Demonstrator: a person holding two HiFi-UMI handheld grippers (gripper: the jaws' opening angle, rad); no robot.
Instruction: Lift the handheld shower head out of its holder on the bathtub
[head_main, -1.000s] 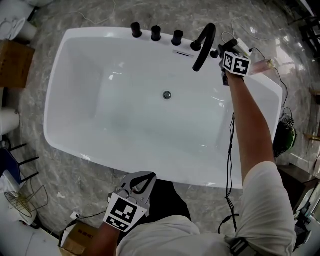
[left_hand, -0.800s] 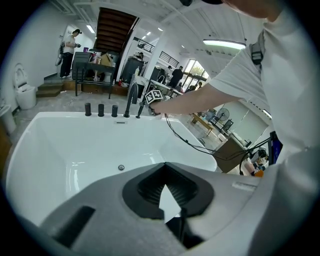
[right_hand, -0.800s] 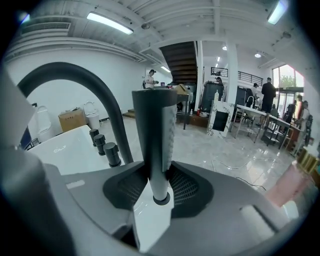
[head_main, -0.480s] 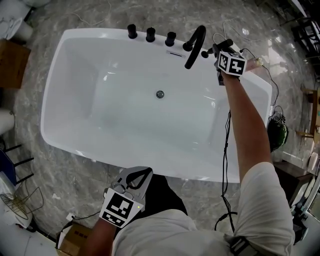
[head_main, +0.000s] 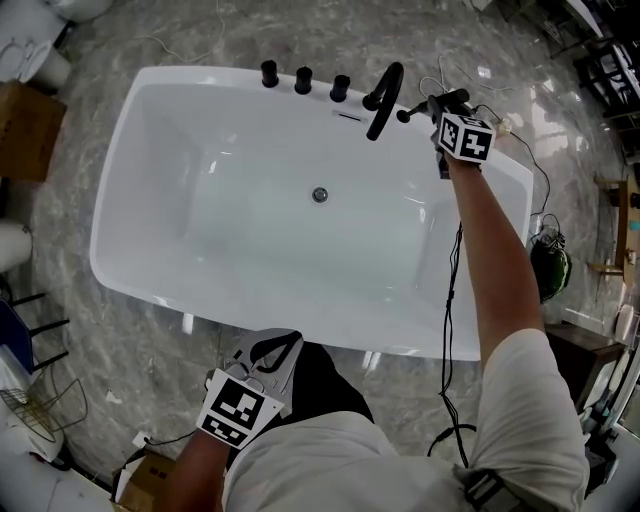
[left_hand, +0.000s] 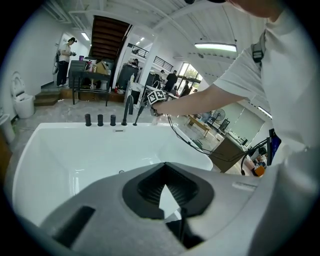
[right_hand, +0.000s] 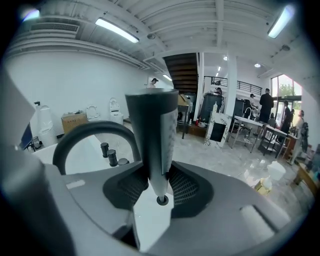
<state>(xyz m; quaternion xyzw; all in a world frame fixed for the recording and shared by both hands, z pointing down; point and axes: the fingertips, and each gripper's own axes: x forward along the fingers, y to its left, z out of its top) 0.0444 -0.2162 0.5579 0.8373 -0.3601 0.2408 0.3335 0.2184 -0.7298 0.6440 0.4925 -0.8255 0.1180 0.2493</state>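
Note:
The white bathtub fills the head view, with a black curved faucet spout and three black knobs on its far rim. My right gripper is above the far right corner of the tub, shut on the black handheld shower head. In the right gripper view the shower head stands upright between the pads of the right gripper, with the spout to its left. The holder is hidden. My left gripper hangs near the tub's front rim; its tips meet with nothing between them.
A black cable hangs from the right arm across the tub's right rim to the marble floor. A cardboard box and white toilets stand at the left. Tables and people are in the background.
My right gripper has risen with the shower head in it, up and away from the tub's rim beside the faucet. The left gripper has risen a little in front of the tub.

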